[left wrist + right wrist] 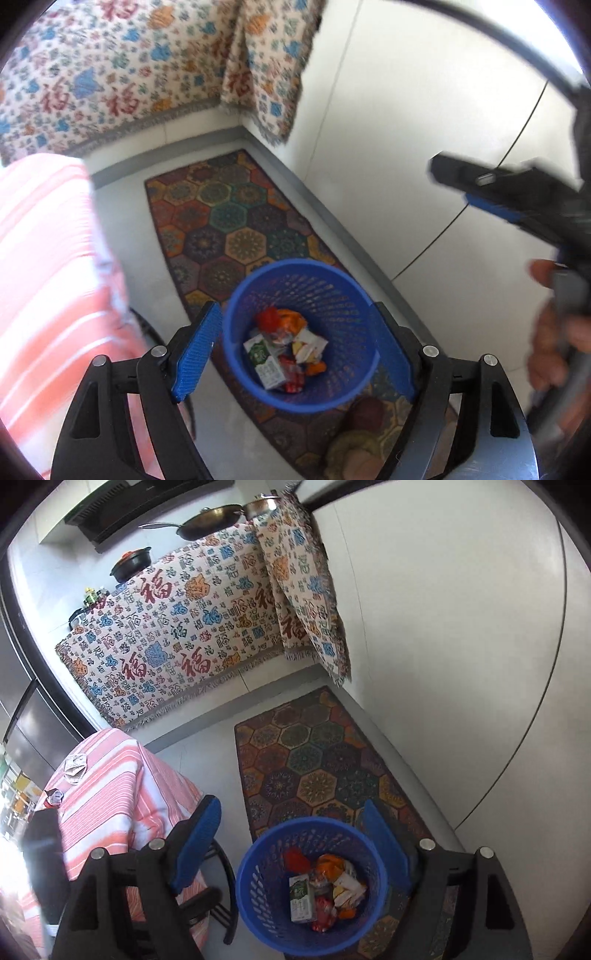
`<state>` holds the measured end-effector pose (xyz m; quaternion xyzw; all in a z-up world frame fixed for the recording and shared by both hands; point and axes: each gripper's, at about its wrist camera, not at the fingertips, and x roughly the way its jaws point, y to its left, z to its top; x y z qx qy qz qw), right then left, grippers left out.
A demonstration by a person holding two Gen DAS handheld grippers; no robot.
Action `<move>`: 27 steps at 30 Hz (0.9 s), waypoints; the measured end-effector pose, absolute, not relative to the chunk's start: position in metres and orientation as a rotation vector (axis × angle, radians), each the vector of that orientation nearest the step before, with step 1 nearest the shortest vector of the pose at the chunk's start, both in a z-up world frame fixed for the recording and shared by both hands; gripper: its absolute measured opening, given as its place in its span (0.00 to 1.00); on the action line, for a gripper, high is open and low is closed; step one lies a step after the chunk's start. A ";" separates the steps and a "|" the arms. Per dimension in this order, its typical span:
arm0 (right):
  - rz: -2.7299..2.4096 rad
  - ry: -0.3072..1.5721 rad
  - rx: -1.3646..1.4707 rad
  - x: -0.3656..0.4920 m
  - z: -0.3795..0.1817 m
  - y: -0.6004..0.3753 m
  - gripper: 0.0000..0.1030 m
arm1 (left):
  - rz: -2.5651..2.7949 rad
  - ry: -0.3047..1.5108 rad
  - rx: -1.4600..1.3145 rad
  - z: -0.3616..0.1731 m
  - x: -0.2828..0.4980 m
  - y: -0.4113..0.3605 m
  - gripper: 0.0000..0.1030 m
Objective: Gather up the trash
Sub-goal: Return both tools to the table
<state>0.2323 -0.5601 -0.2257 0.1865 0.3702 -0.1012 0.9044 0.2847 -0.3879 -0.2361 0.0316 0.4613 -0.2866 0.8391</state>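
Observation:
A blue mesh waste basket (332, 295) stands on a patterned rug (236, 221) and holds several crumpled wrappers and a small green-white carton (264, 360). My left gripper (295, 350) is open and empty, held above the basket. My right gripper (291, 845) is open and empty, also above the basket (266, 871), with the carton (301, 901) inside it. The right gripper shows in the left wrist view (509, 195) at the right, blurred. Two pieces of trash (75, 767) (53, 797) lie on the striped table.
A table with a pink striped cloth (122, 786) stands left of the basket. A counter draped in a patterned cloth (192, 627) with pans (210, 520) is at the back. White cabinet doors (443, 627) run along the right. My foot (354, 443) is by the basket.

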 end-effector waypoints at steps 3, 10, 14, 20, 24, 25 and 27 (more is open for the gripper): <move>-0.200 0.752 0.334 0.237 -0.217 -0.542 0.79 | -0.574 0.942 0.045 -0.214 0.264 -0.342 0.89; -0.089 0.736 0.203 0.250 -0.197 -0.460 0.79 | -0.347 0.938 0.049 -0.212 0.231 -0.213 0.92; 0.062 0.763 0.132 0.253 -0.193 -0.383 0.79 | -0.179 0.971 0.043 -0.230 0.232 -0.140 0.92; 0.298 0.844 -0.047 0.253 -0.205 -0.266 0.79 | -0.007 0.998 0.020 -0.250 0.241 -0.052 0.92; 0.360 0.863 -0.126 0.255 -0.218 -0.221 0.79 | 0.046 0.987 -0.005 -0.253 0.251 -0.012 0.94; 0.368 0.869 -0.135 0.256 -0.221 -0.215 0.79 | 0.052 0.987 -0.009 -0.255 0.255 -0.004 0.97; 0.382 0.888 -0.143 0.261 -0.226 -0.204 0.79 | 0.068 0.983 -0.014 -0.258 0.259 0.011 0.99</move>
